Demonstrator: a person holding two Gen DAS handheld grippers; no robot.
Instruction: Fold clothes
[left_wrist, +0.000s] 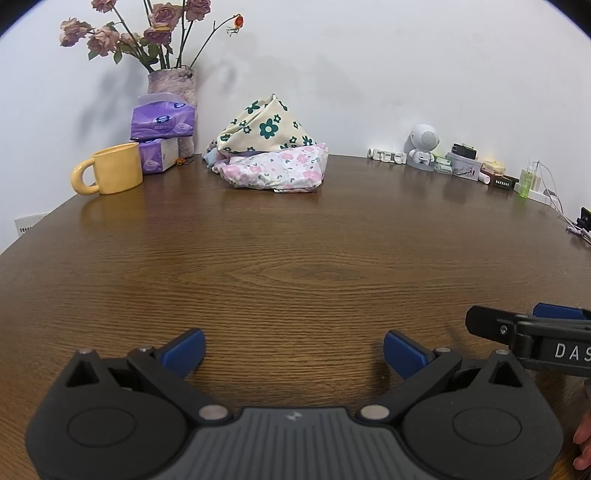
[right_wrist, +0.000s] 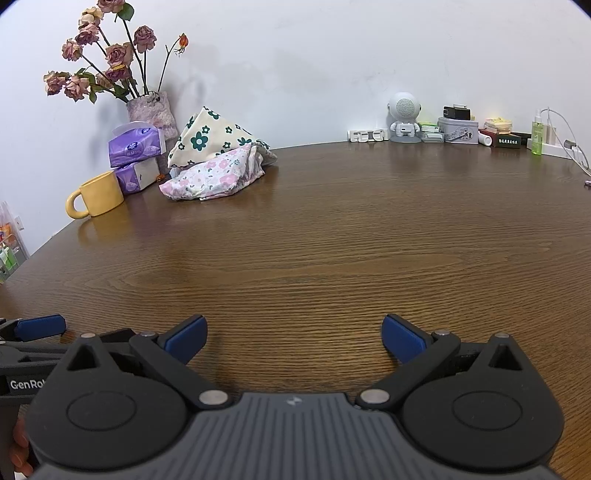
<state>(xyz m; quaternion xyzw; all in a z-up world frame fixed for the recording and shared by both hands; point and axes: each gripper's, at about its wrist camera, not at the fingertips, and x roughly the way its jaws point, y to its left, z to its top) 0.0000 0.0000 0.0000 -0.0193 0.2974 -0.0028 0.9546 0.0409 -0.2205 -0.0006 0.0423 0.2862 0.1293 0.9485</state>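
Both claws idling wide open, gripping nothing: left gripper (left_wrist: 293, 350), right gripper (right_wrist: 293, 338), side by side over bare wooden table (left_wrist: 295, 266). Floral clothes pile (left_wrist: 271, 158) sitting well ahead, left of centre, beside yellow mug (left_wrist: 110, 169).

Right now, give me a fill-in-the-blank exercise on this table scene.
1. The cream cloth with green flowers lies on top of the ____-flowered cloth.
2. The mug beside the tissue packs is ____.
3. The jaws of the left gripper and the right gripper stand ____.
4. The vase holds dried ____.

Answers: pink; yellow; open; roses
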